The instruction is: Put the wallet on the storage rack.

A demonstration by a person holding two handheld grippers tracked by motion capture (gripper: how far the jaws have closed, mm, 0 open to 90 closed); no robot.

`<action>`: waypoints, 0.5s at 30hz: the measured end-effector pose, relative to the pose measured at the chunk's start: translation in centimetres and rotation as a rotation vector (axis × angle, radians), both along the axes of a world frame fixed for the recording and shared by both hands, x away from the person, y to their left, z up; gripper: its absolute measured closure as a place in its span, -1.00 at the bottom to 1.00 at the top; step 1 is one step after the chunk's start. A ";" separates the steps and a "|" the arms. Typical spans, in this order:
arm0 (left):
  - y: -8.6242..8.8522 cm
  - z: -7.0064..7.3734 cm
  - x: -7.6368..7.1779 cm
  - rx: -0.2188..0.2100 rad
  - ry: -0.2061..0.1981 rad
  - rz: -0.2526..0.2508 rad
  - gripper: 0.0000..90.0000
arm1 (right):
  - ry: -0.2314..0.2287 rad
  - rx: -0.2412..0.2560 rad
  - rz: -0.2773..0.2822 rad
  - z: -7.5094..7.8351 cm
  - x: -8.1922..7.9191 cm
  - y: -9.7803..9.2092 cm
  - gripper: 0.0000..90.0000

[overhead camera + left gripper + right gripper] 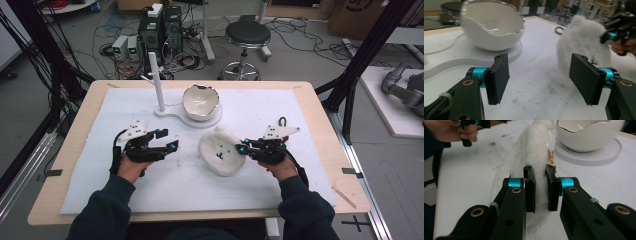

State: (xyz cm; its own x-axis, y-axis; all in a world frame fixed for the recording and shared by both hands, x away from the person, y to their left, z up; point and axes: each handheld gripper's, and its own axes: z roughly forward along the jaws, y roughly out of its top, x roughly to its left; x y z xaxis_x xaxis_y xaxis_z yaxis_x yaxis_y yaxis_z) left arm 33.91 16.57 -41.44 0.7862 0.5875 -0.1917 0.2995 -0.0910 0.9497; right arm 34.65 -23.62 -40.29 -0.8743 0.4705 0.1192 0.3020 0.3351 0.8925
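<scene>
Right tool (540, 191) pinches the edge of our fluffy white plush toy (221, 150) lying mid-surface, likely for lifting toward the white eggshell-shaped bowl (200, 103) (gold chain attached); left tool (544, 80) waits beside it, jaws apart.

Lighting was even and diffuse, apparently from overhead; shadows on the white mat (280, 105) were faint. The bowl (491, 30) rim carried glare and blurred softly in the left gripper view. Backgrounds in both gripper views were unfocused, with slight edge distortion.
</scene>
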 end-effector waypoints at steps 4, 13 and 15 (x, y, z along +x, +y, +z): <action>-1.9 -0.3 -0.2 0.008 0.020 -0.063 -0.42 | -0.009 0.007 0.058 0.1 -0.2 1.5 0.81; -4.0 -0.7 -0.6 0.085 0.070 -0.176 0.00 | 0.001 -0.018 0.144 -0.1 -0.6 3.9 0.81; -4.0 -0.8 -0.6 0.113 0.094 -0.158 0.34 | -0.002 -0.019 0.145 0.0 -0.6 4.1 0.81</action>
